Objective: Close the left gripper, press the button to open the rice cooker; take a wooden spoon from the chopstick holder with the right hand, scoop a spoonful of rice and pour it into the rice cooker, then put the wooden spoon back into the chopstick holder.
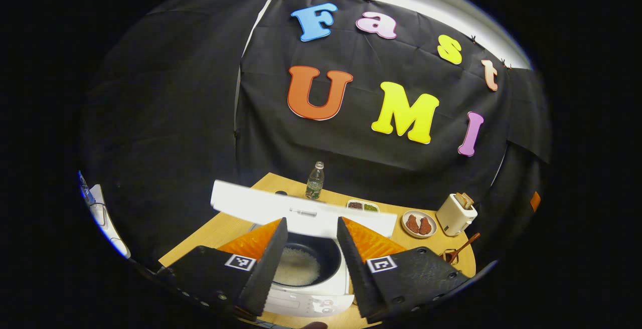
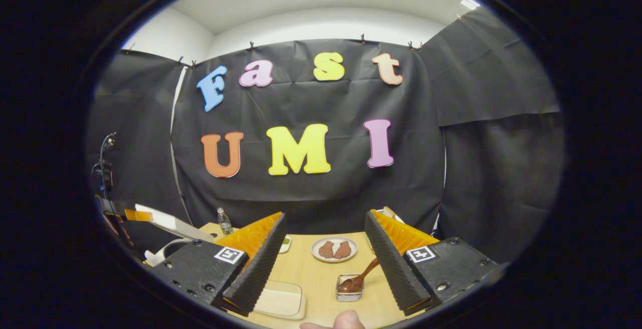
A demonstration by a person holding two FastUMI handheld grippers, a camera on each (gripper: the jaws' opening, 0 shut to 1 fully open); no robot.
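Standing open on the pale wooden table (image 1: 225, 228), the white rice cooker (image 1: 306, 289) has its flat white lid (image 1: 301, 208) raised and white rice lying in its dark inner pot (image 1: 301, 264), so I judge the button step done and a spoonful probably already poured in. The brown wooden spoon (image 2: 360, 278) sits bowl-down in the small square metal chopstick holder (image 2: 349, 289), handle leaning out, touched by neither claw; it looks returned, which would leave the task at or close to its end. The left claw (image 1: 306, 264) hangs above the cooker, jaws wide and empty. The right claw (image 2: 323, 264) hovers near the holder, also wide and empty. A shallow pale tray (image 2: 281, 299) lies beside the holder.
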